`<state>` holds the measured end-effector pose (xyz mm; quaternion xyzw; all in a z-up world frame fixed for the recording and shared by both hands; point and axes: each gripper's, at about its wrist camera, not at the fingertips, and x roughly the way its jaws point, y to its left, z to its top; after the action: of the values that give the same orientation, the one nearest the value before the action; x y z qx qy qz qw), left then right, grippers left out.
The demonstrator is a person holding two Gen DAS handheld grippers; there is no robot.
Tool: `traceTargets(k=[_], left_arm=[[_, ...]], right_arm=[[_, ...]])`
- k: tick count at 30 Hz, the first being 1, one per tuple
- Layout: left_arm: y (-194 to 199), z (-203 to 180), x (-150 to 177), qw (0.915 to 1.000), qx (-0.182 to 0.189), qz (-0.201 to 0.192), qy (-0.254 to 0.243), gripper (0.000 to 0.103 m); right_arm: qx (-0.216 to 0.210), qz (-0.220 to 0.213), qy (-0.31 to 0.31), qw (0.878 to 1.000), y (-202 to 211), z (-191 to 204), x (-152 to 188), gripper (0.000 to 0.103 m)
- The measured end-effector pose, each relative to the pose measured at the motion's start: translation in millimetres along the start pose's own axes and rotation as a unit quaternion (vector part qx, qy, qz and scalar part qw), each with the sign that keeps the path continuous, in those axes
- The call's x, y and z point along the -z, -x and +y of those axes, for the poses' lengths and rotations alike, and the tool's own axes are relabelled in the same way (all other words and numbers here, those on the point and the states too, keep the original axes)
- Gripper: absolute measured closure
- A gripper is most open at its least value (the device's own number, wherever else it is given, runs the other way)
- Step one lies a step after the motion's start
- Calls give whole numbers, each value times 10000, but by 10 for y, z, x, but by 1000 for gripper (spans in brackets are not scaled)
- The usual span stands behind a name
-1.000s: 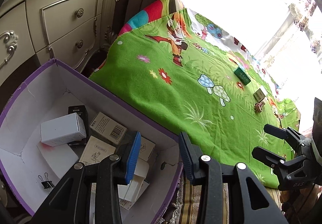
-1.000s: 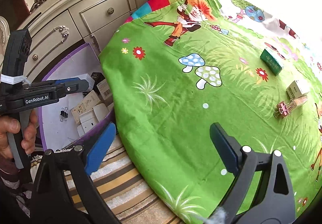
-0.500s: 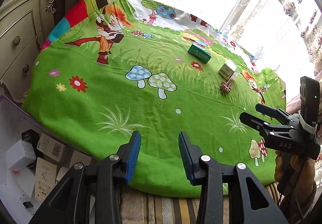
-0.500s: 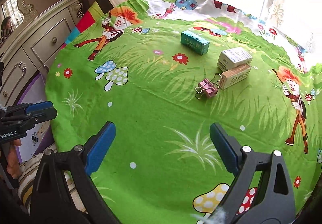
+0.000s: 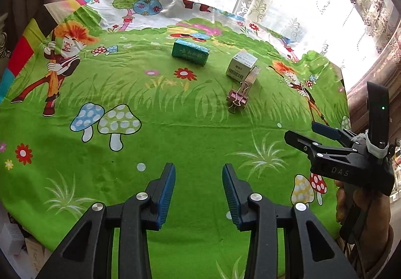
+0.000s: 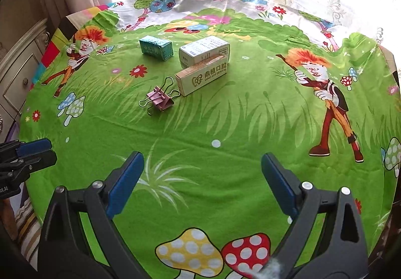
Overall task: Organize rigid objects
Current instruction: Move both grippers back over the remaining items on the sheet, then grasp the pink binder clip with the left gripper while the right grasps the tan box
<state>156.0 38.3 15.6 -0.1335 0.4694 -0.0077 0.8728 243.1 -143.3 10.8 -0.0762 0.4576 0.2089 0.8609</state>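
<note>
Boxes (image 5: 190,51) and clip (image 5: 236,98) on cloth (image 5: 175,133)

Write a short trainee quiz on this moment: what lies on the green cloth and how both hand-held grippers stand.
1. True or false: the pink binder clip is held by the right hand-held gripper.
2. How many boxes lie on the green cloth?
3. Which box touches the white box? A. teal box B. beige dental box

Key: 1 false, the clip lies on the cloth; both the right and the left hand-held gripper are empty. 2 three. 3 B.
</note>
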Motion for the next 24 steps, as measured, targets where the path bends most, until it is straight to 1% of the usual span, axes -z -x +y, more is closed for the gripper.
traceTargets(k=[3, 11, 17, 24], left_arm=[[-140, -183, -134, 9996, 80, 14, -252, 62], [-534, -540, -457, 9960, 155, 30, -879, 62], [-779, -687, -615, 9918, 82, 25, -1277, 62], [-1009, -708, -747, 9897, -164, 44, -1419, 62]], right_arm=[[107, -25, -146, 9998, -34, -104, 17, 7], [185, -138, -663, 9975, -78, -388, 36, 7], [183, -182, -915, 9955, -123, -514, 52, 7], [198, -236, -980, 9947, -157, -549, 47, 7]])
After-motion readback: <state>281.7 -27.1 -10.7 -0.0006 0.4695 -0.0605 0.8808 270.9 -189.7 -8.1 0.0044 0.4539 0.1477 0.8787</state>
